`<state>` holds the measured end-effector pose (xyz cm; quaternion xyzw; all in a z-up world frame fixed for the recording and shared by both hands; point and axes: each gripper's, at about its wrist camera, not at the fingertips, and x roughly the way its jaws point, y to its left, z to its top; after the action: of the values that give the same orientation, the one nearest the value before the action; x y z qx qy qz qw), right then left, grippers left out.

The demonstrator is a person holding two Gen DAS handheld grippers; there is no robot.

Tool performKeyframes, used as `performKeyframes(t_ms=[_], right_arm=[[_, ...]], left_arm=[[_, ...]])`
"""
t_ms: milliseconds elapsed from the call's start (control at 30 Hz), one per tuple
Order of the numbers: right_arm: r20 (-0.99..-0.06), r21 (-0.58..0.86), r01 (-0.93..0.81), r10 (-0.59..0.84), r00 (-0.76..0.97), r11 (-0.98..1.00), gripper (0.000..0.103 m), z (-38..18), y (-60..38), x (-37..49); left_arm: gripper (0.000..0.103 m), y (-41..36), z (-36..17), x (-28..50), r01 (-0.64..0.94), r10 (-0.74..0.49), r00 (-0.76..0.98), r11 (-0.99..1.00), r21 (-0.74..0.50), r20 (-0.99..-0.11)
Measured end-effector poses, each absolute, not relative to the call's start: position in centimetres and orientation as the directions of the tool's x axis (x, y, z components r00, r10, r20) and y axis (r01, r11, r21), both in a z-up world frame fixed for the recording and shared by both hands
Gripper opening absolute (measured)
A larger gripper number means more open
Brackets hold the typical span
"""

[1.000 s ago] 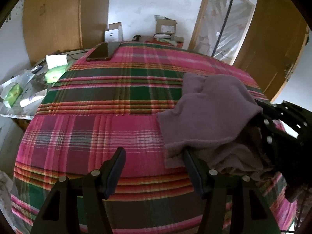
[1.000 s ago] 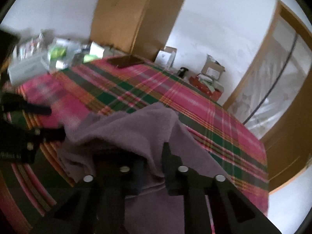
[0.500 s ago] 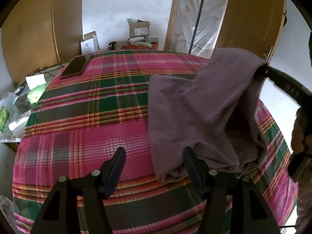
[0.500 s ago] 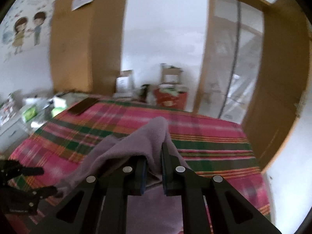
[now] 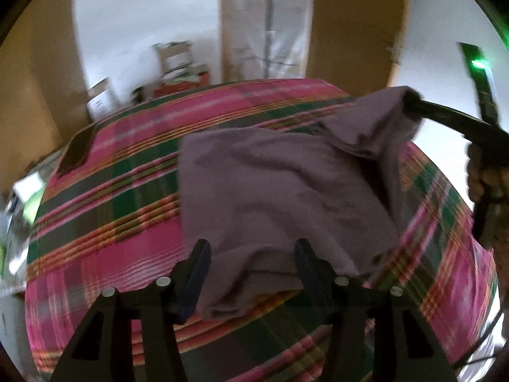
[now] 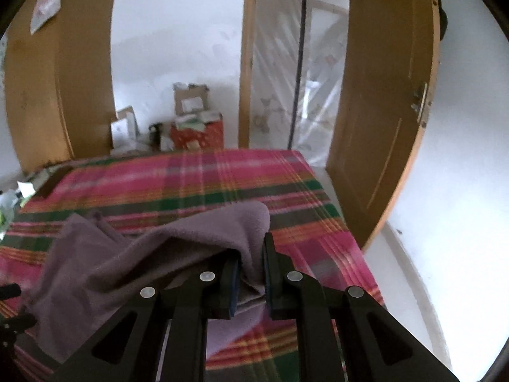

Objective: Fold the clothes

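A mauve garment [image 5: 280,187] lies partly on the plaid bed cover [image 5: 121,197]. Its far right corner is lifted off the cover, pinched by my right gripper [image 5: 413,102], which a hand [image 5: 483,178] holds at the right edge. In the right wrist view the right gripper [image 6: 249,270] is shut on a fold of the garment [image 6: 133,258], which drapes down to the left. My left gripper [image 5: 251,254] is open, and the garment's near edge lies between its fingers.
A dark phone [image 5: 76,149] rests near the cover's far left corner. Cardboard boxes [image 6: 191,102] and a red box [image 6: 197,133] stand against the far wall. A wooden door [image 6: 381,121] is open on the right beside the bed [image 6: 318,210].
The right gripper has lifted the garment's corner and carried it right and away, spreading the cloth. The left gripper has shifted right, so the garment's near edge now lies between its open fingers.
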<state>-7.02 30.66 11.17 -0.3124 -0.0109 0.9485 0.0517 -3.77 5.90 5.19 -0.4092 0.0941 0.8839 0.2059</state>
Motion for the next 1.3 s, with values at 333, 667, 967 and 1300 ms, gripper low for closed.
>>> performKeyframes(t_ms=[333,667,967,1300], right_arm=[[-0.619,-0.022,-0.065,0.065,-0.783,-0.998,0.021,10.4,31.9,-3.7],[-0.574,0.084,0.258,-0.258,-0.777,-0.962,0.022,10.6,26.7,-0.4],[-0.685,0.036,0.406,-0.319,-0.655,-0.913,0.022,6.7,21.5,-1.8],[-0.758,-0.02,0.275,-0.165,-0.631,-0.961,0.022,4.2,24.3,-0.5]], left_arm=[[0.055,9.4,4.5,-1.5,-0.599,0.267,-0.572,-0.781,0.173,-0.776],[0.055,11.1,2.6,-0.8,-0.663,0.247,-0.554,-0.708,0.242,-0.795],[0.023,9.0,3.1,-2.2,-0.613,0.289,-0.534,-0.78,0.129,-0.795],[0.018,6.7,4.9,-2.7,-0.524,0.342,-0.563,-0.851,0.005,-0.753]])
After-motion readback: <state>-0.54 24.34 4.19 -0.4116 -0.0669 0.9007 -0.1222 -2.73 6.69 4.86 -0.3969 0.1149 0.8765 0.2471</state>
